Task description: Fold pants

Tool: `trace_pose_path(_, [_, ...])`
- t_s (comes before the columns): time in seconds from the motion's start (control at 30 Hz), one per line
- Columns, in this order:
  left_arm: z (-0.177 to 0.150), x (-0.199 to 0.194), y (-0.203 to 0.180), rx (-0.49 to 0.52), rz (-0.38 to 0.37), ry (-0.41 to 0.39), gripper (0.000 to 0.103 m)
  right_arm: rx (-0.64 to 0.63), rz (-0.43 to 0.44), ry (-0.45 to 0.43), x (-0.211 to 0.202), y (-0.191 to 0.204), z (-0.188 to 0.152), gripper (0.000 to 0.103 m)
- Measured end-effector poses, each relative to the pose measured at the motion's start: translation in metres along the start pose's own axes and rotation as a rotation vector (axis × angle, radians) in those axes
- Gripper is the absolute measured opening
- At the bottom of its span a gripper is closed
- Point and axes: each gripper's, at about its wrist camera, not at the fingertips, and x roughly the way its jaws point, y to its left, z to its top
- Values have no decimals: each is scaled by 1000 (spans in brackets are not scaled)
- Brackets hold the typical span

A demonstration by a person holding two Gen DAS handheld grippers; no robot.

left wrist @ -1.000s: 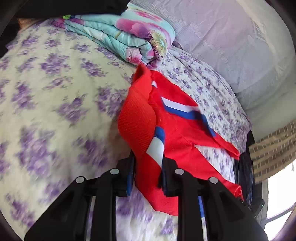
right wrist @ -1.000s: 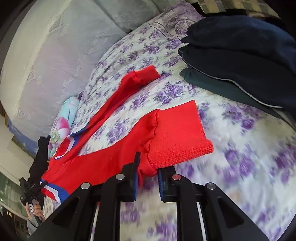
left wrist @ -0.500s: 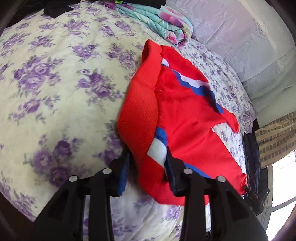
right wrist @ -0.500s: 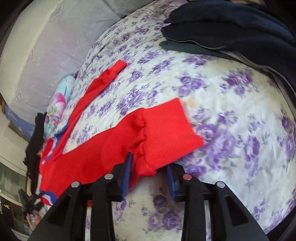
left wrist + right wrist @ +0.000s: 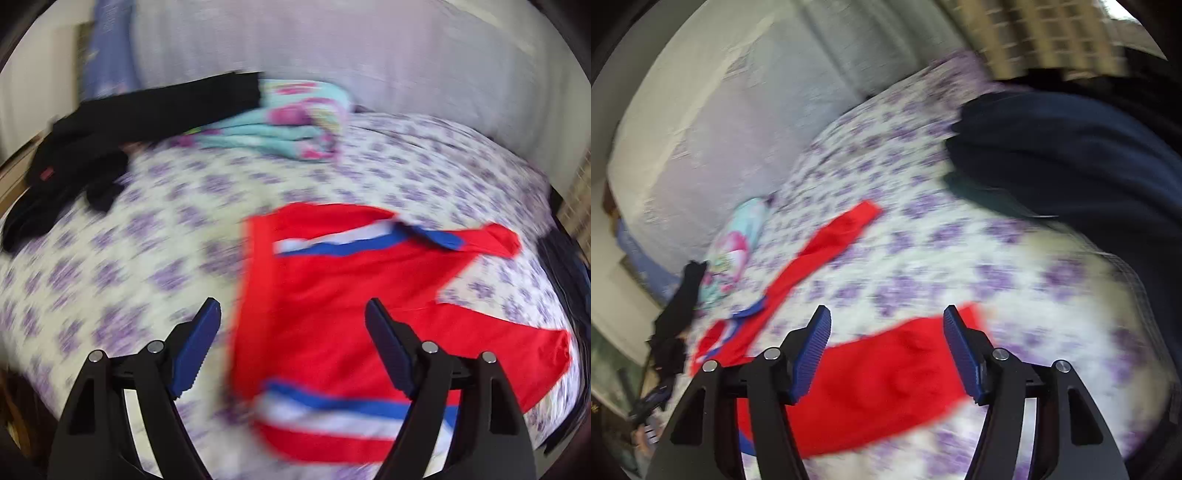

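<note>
Black left tool [image 5: 293, 346] and right tool [image 5: 887, 350], ridged blue pads, silver screws.

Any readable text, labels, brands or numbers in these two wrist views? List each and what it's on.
None readable.
Red pants: blue and white stripes only, no lettering visible.
Black garment: small red tag-like patch, too blurred to read.
Floral folded blanket: pattern only, no text.
Purple-flowered bedsheet: print only.
Both views are motion-blurred, so any small print would be lost.
</note>
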Motion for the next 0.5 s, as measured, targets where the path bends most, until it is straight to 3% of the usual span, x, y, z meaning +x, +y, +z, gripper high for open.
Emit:
trace_pose_path(0.13, [31,40,-69,127,-13,-8,78,28,87,59,61,25,34,64])
trace_pose_path(0.23, [53,85,-96,126,-24,37,78,55,91,86,107,36,56,60])
trace_pose_path(0.37, [61,124,-94,35,-30,81,78,148,85,144,177,34,79,54])
trace_pose_path(0.5, [61,153,-79,-35,-6,113,78,223,21,150,228,20,92,53])
